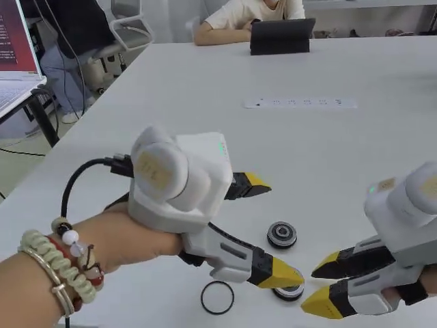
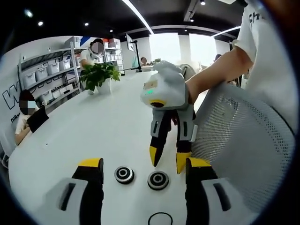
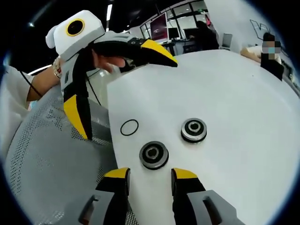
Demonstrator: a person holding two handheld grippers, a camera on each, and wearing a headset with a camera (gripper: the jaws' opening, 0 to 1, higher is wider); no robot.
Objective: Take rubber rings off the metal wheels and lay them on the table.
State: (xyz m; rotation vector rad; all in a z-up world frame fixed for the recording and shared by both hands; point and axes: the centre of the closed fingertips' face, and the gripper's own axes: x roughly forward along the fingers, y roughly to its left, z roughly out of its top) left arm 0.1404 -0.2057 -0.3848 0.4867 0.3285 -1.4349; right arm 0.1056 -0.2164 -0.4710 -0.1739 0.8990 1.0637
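Hovering empty near metal wheels and rubber ring: left tongs wide, right tongs part-open.

The left tongs, jaws spread wide with nothing between them, face two metal wheels on a white table. The chair-side wheel serves as the marker. The second wheel sits just beside it, not touching. A loose black rubber ring lies flat on the camera's side of it, at the frame's bottom edge. The right tongs, held by a person's arm, hang close by it with yellow tips parted and pointing down. A grey mesh chair back stands near it on the side away from the second wheel. A potted plant stands well beyond it on the table.
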